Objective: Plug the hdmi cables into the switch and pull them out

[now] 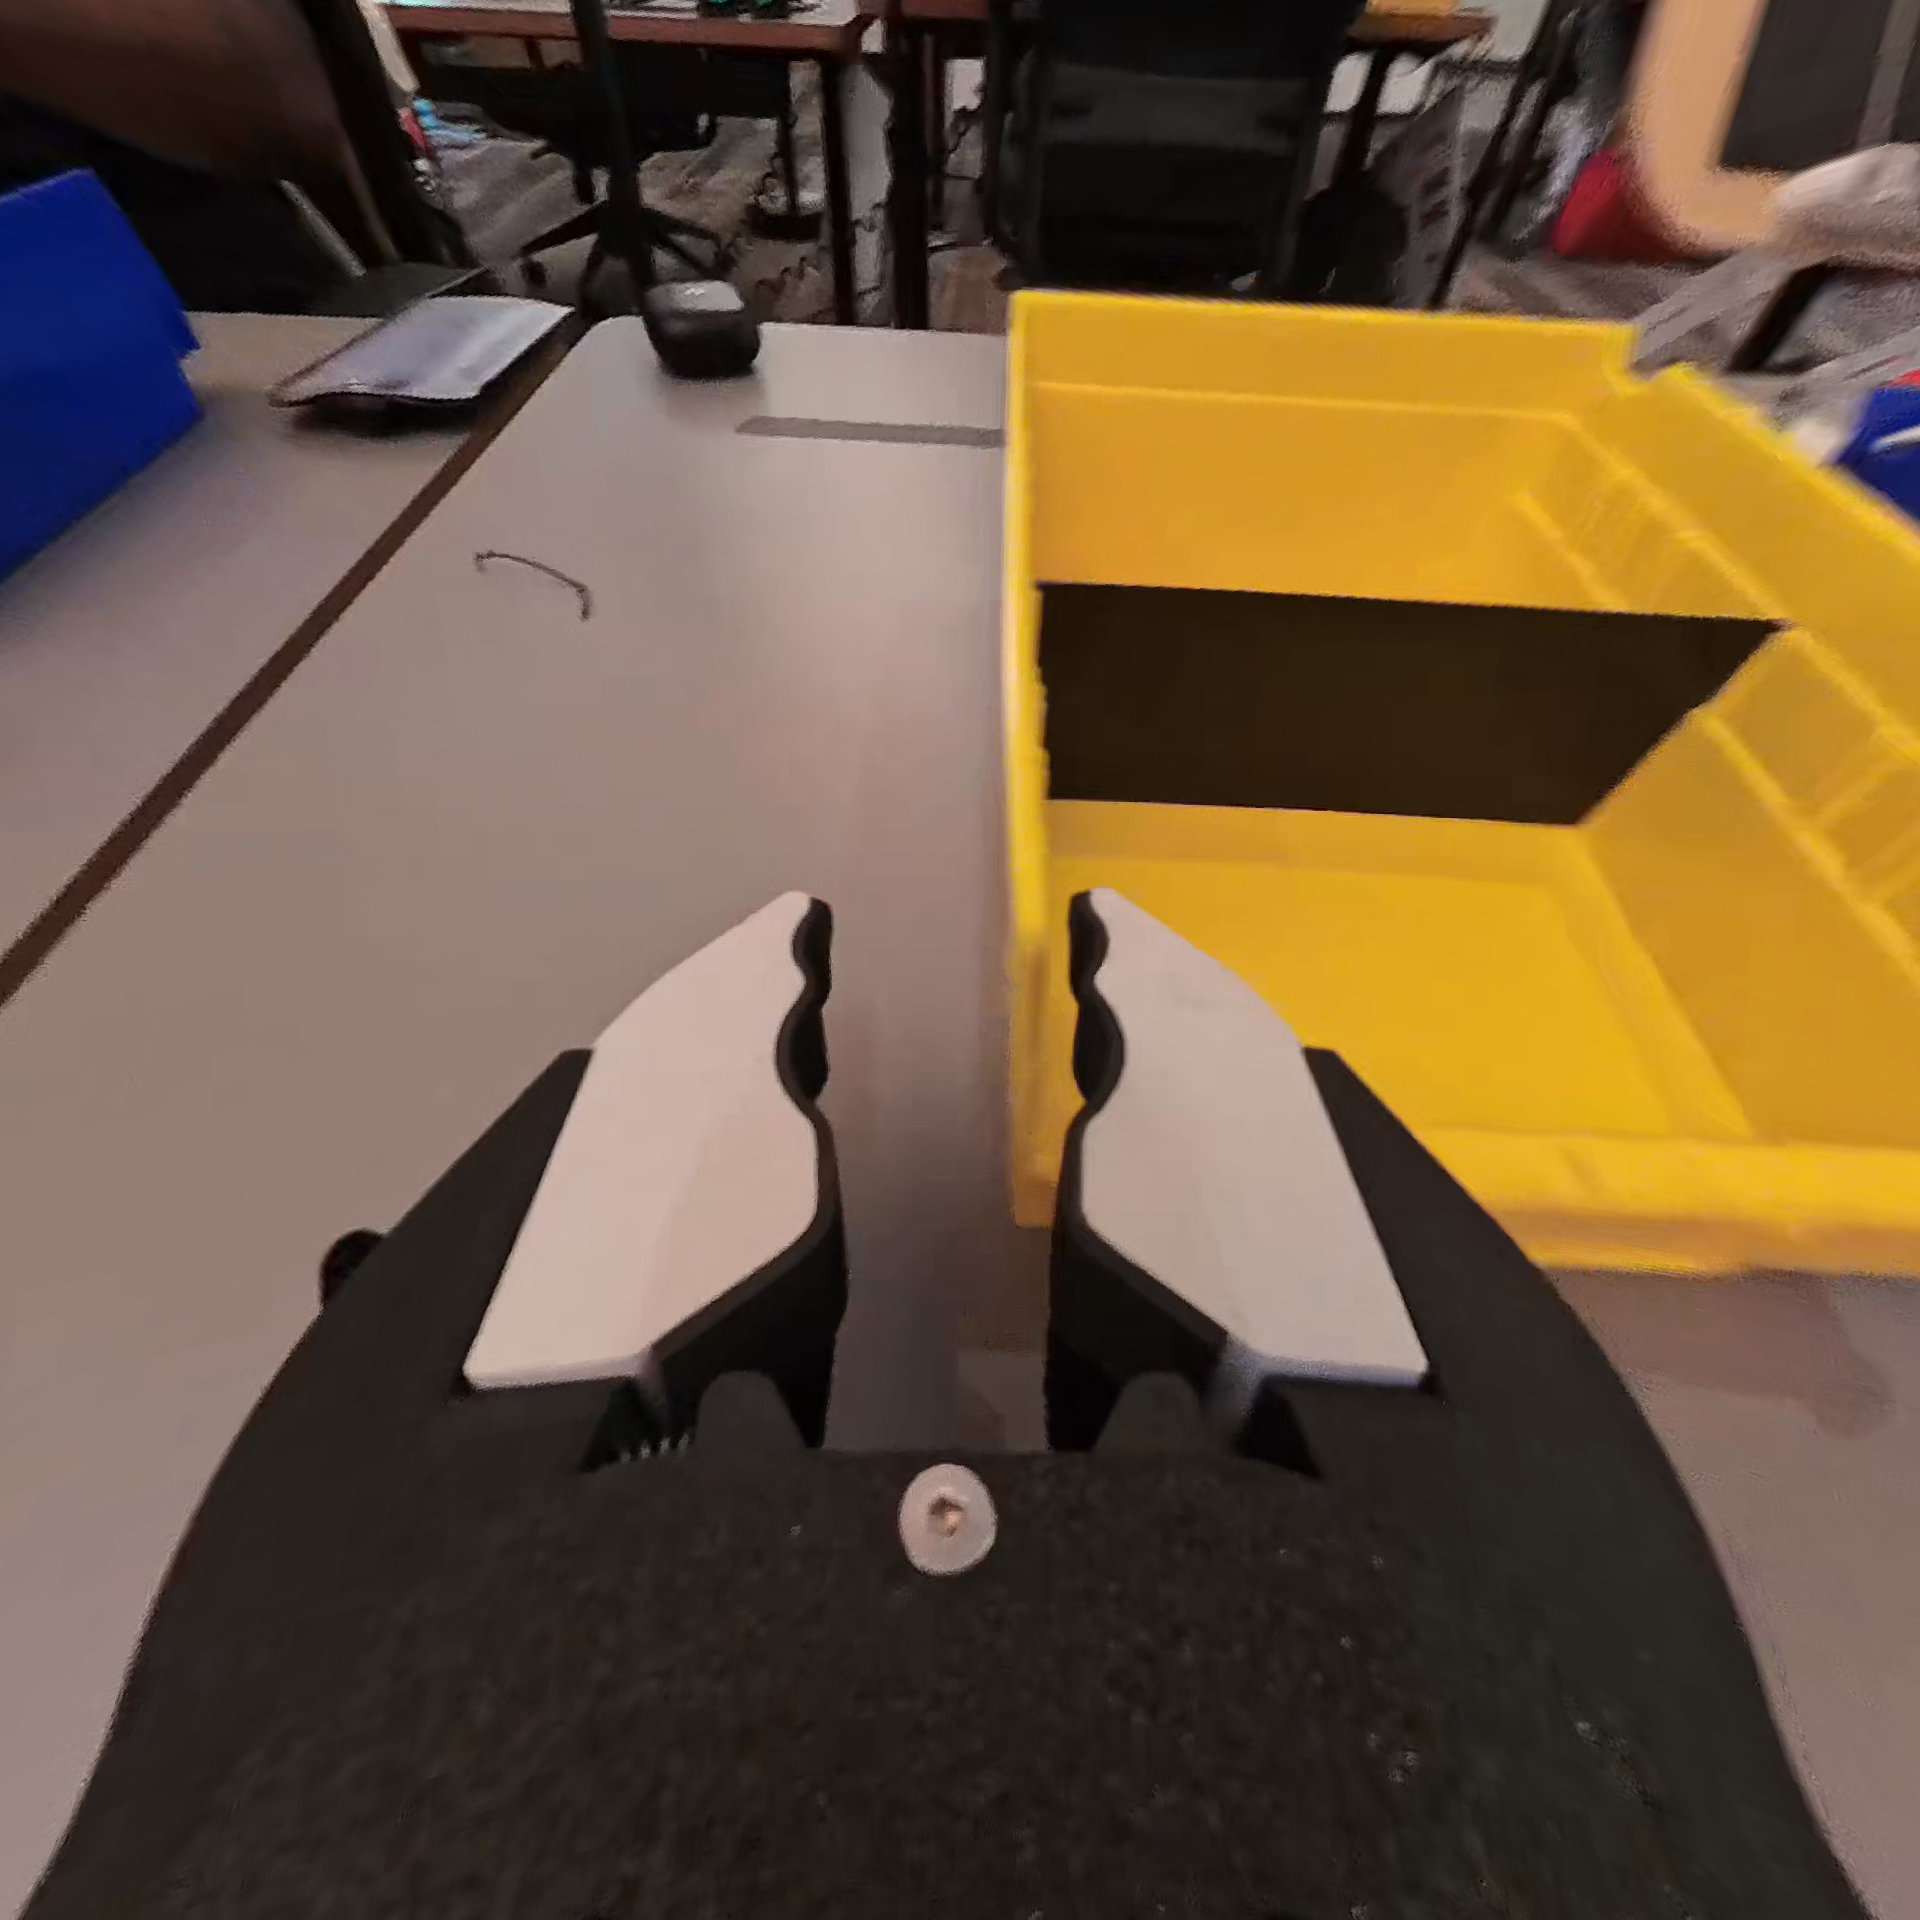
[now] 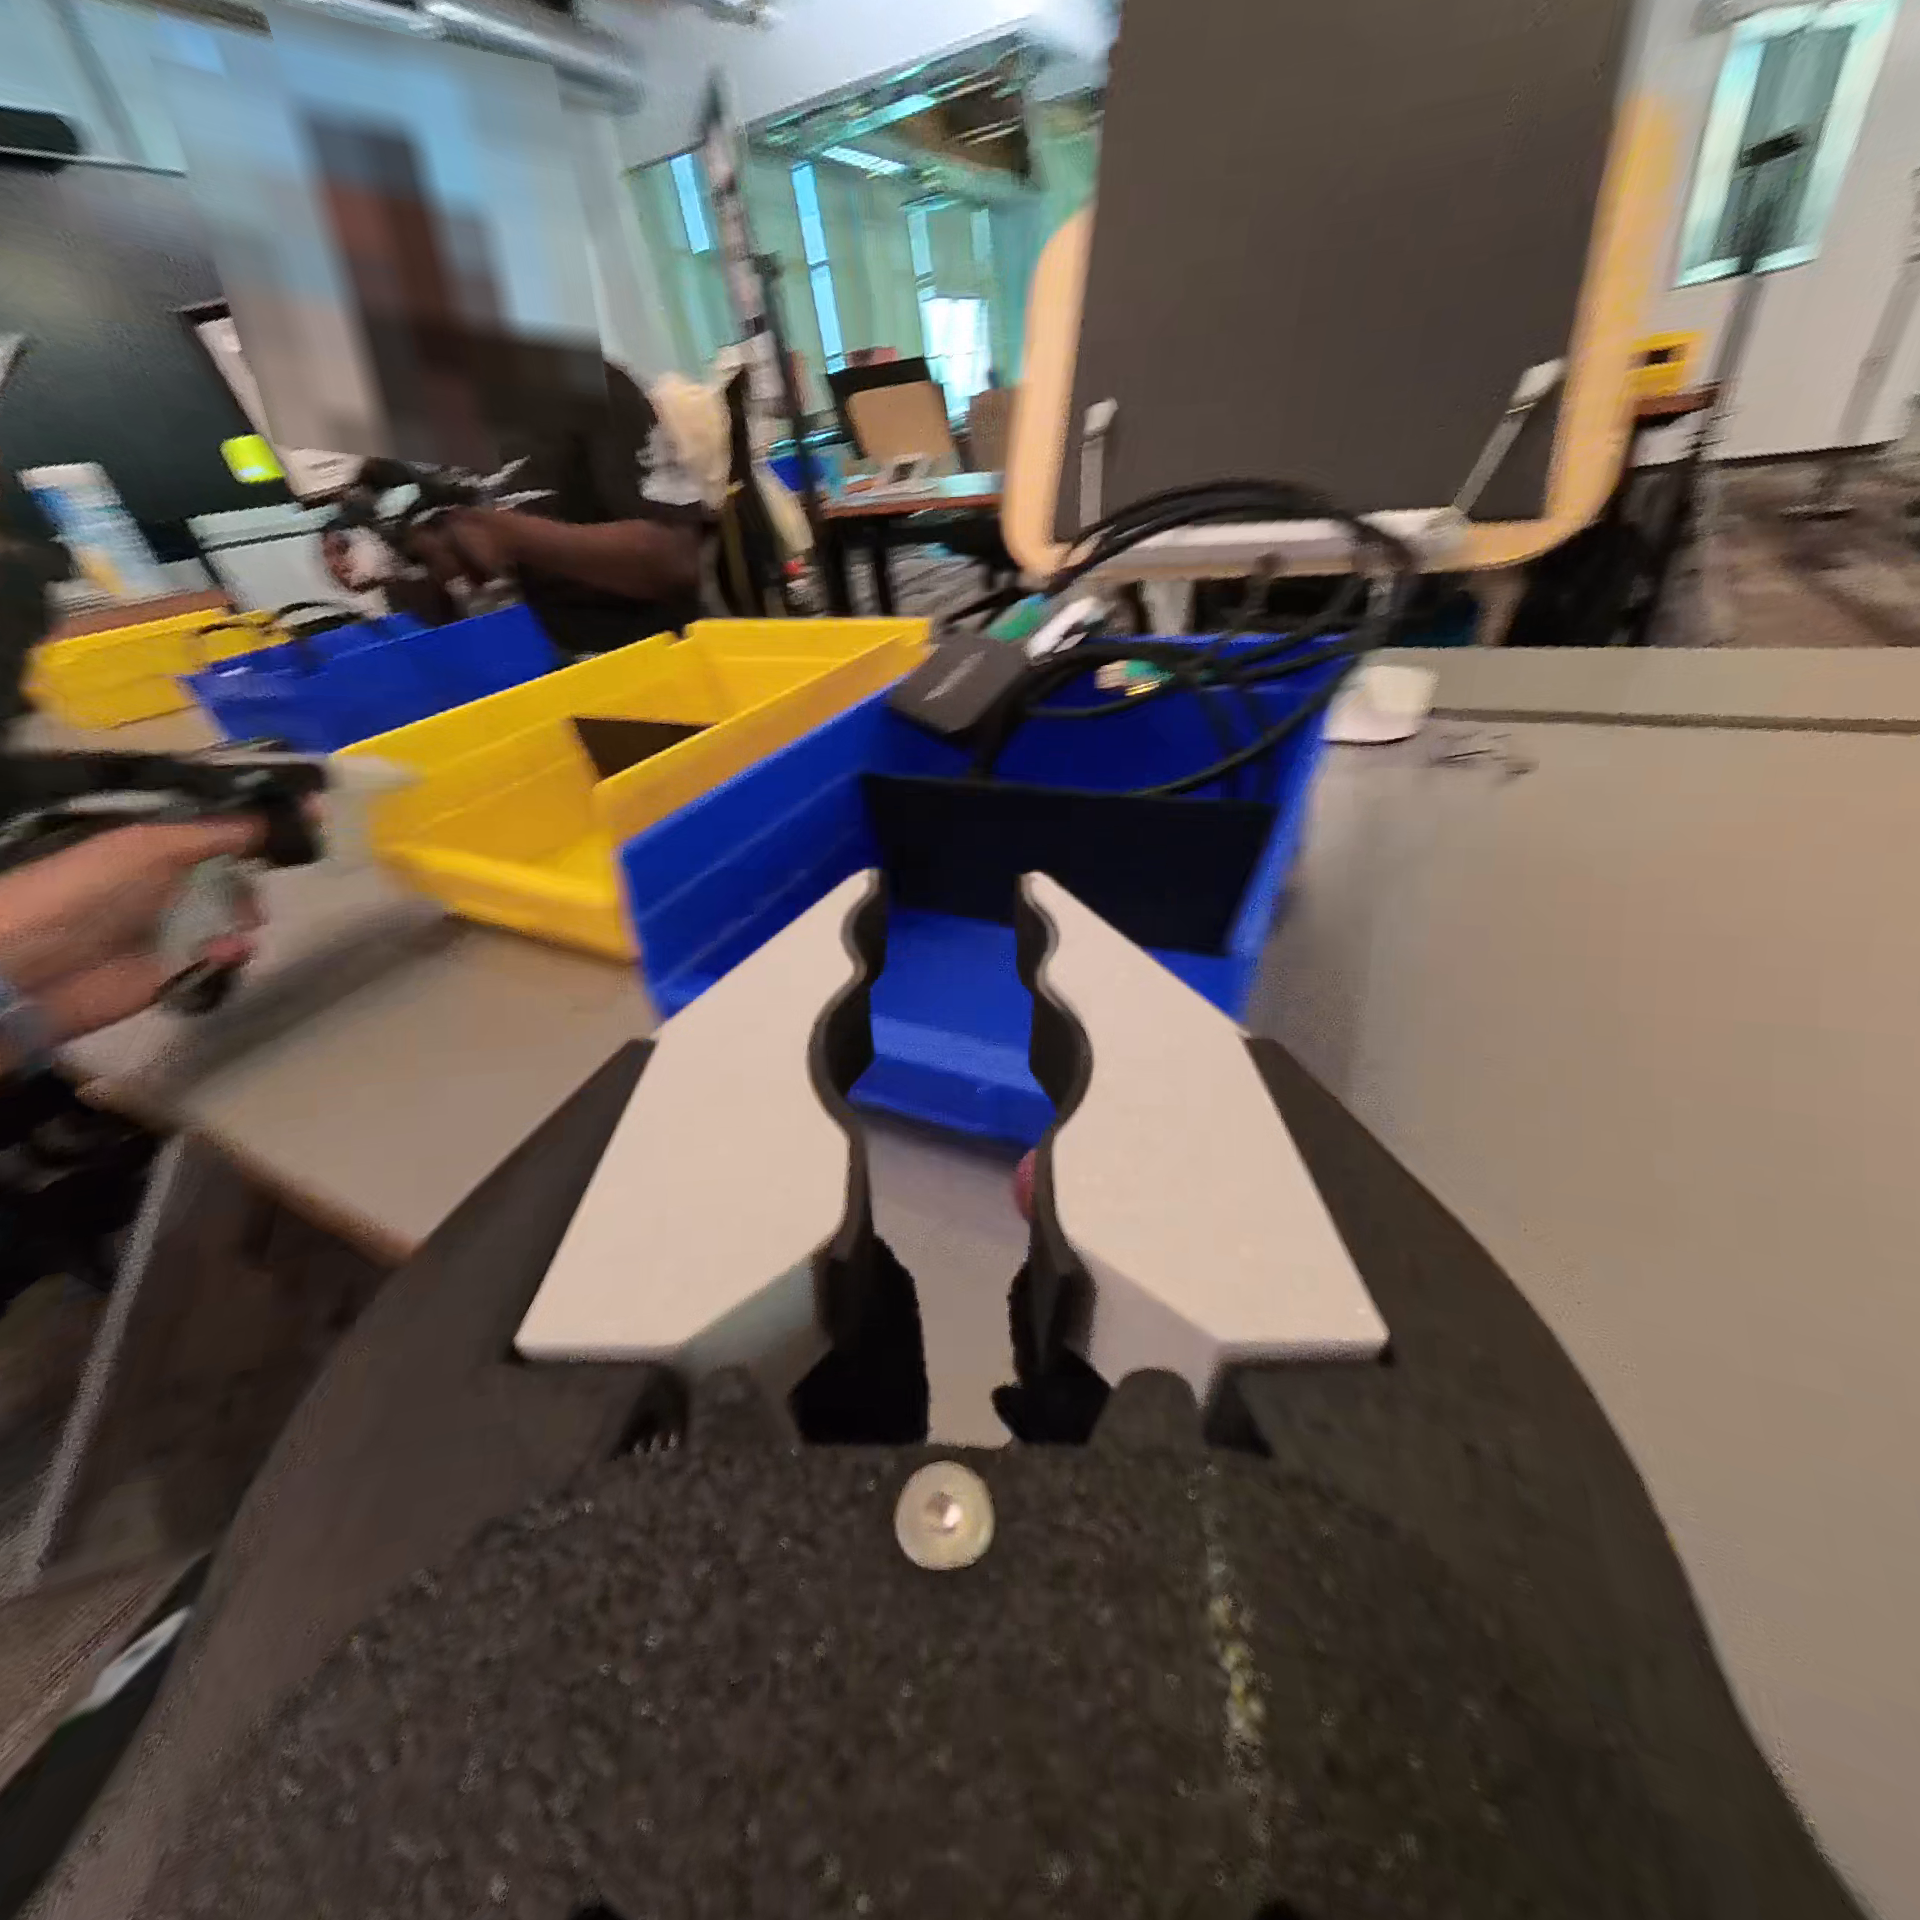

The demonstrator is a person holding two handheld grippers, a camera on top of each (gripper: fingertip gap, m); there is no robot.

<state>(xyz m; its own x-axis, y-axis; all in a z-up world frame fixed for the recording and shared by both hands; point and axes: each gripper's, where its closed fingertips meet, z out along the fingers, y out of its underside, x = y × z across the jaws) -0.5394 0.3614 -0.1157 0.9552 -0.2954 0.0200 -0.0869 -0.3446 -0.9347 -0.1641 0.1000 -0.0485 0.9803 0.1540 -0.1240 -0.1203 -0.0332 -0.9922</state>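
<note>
The switch (image 2: 961, 681), a flat black box, sits tilted on the top edge of the blue bin (image 2: 758, 842), at its far end. Black hdmi cables (image 2: 1226, 623) loop up out of that same bin behind and beside it, in a tangle (I cannot tell whether any plug is seated in the switch). A black divider stands across the blue bin nearer to me.

My right tool (image 2: 951, 894) hangs over the near end of the blue bin, fingers narrowly parted and holding nothing; blue plastic shows through the gap.

Just left of the blue bin is the yellow bin (image 1: 1455, 499), also with a black divider across it. My left tool (image 1: 951, 914) hovers above the grey tabletop (image 1: 623, 779) at that bin's near left corner, fingers moderately apart, nothing between them.

Farther out on the tabletop: a short bent wire (image 1: 535, 577), a dark flat pouch (image 1: 416, 358), a small dark case (image 1: 698, 322). Another blue bin (image 1: 73, 364) stands at far left. Chairs and desks beyond are blurred.
</note>
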